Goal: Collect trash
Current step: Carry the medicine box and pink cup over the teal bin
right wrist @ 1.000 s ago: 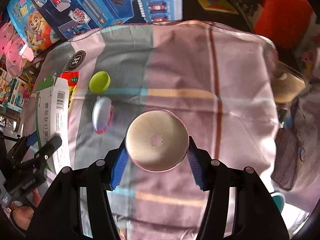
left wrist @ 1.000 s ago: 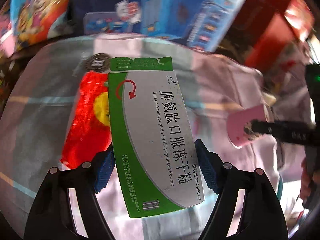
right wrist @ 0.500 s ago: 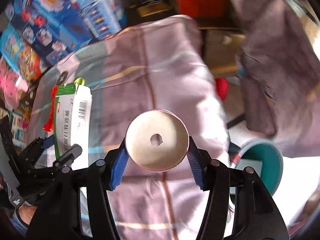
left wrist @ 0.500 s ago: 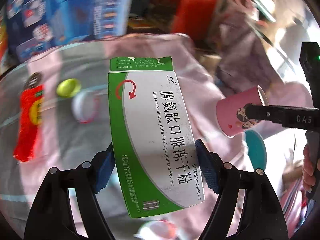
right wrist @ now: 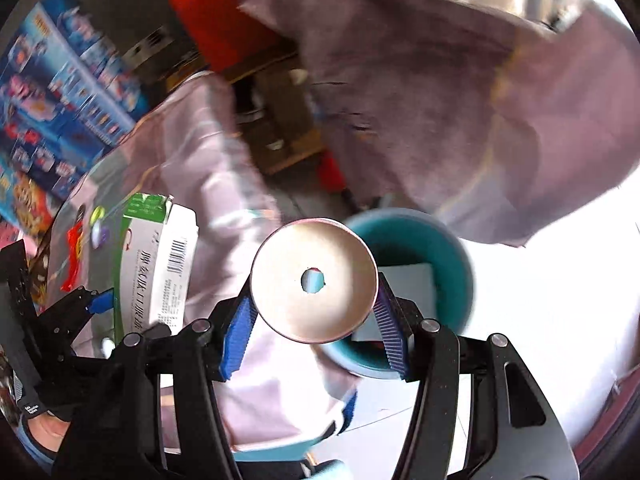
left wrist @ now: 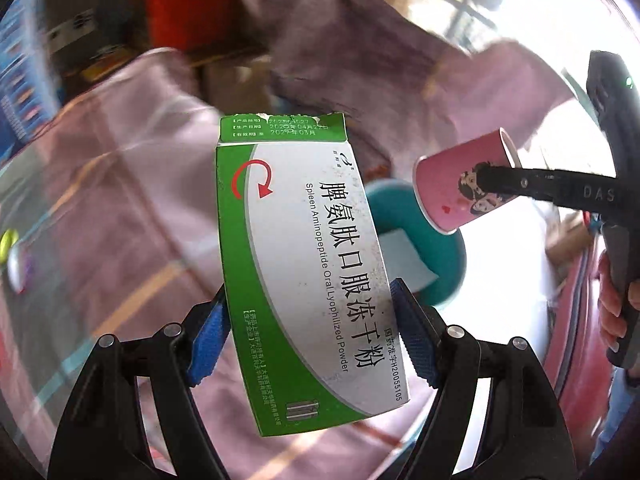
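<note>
Left gripper (left wrist: 310,336) clamps a green-white medicine box (left wrist: 308,264), blue pads on both long edges. Right gripper (right wrist: 314,320) clamps a pink paper cup (left wrist: 466,184) by its sides. Teal bin (right wrist: 460,276) sits at 2 o'clock from the cup bottom, over the table edge.

My table wears a pale pink cloth crossed by grey, orange and teal stripes (left wrist: 132,208), filling the left half of the left wrist view and the centre left of the right one. On it, at the far left edge of the left view, lies a small yellow-green round cap (left wrist: 8,240) with a blurred white oval thing (left wrist: 16,272) just beside it (too smeared to name). In the right view, a crumpled red wrapper (right wrist: 72,256) lies at the left, next to those same small pieces. Past the cloth's edge, a teal round bin (right wrist: 452,264) stands on bright white floor (right wrist: 552,320), with a pale blue sheet (right wrist: 408,284) inside.
</note>
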`<move>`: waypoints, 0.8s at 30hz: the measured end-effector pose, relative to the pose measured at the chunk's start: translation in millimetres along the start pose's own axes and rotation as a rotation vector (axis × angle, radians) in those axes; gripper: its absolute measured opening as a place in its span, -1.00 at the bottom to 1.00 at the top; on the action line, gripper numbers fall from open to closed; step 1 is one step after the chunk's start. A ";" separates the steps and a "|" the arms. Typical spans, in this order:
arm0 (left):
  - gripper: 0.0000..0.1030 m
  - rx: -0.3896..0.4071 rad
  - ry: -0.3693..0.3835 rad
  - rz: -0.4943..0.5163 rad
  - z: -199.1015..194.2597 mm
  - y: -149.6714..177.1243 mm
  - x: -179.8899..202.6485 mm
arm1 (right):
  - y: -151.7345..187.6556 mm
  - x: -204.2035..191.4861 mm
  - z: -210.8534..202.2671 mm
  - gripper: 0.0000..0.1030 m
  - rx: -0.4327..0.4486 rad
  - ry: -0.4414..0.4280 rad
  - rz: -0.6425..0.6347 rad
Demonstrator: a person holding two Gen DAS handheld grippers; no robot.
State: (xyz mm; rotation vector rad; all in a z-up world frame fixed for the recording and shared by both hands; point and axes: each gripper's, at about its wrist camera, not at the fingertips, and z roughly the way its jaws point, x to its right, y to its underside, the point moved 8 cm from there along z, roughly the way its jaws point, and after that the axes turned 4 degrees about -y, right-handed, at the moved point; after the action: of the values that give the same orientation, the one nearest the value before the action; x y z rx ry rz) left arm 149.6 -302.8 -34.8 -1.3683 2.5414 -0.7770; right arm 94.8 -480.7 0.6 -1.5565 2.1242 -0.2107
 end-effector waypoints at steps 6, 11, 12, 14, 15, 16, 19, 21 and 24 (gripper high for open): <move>0.48 -0.082 0.037 0.118 39.0 -5.8 75.0 | 16.2 65.5 -11.7 0.04 0.017 0.004 0.090; 0.48 -0.138 0.055 0.172 73.2 -12.0 115.5 | 26.3 107.1 -7.5 0.04 0.002 0.012 0.144; 0.49 -0.149 0.056 0.183 81.1 -12.9 123.0 | 26.8 110.8 -5.3 0.04 -0.003 0.014 0.149; 0.49 -0.166 0.059 0.197 93.0 -15.1 132.1 | 26.2 118.5 -0.8 0.04 -0.012 0.015 0.159; 0.49 -0.181 0.066 0.202 101.2 -16.0 137.3 | 25.5 122.6 1.7 0.04 -0.016 0.017 0.164; 0.49 -0.190 0.067 0.205 107.8 -17.1 140.6 | 25.1 126.8 3.9 0.04 -0.020 0.017 0.168; 0.51 -0.208 0.069 0.215 126.1 -22.1 147.0 | 21.4 133.9 11.6 0.04 -0.029 0.018 0.180; 0.51 -0.219 0.075 0.211 137.1 -24.7 147.9 | 20.1 137.7 17.6 0.04 -0.038 0.015 0.187; 0.57 -0.226 0.070 0.202 146.4 -27.6 147.3 | 19.6 138.8 26.5 0.04 -0.058 0.018 0.184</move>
State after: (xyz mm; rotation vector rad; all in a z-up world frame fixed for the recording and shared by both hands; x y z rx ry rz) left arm 139.2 -489.2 -130.0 -1.1325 2.8385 -0.5236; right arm 59.3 -598.7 -71.5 -1.3849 2.2901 -0.1013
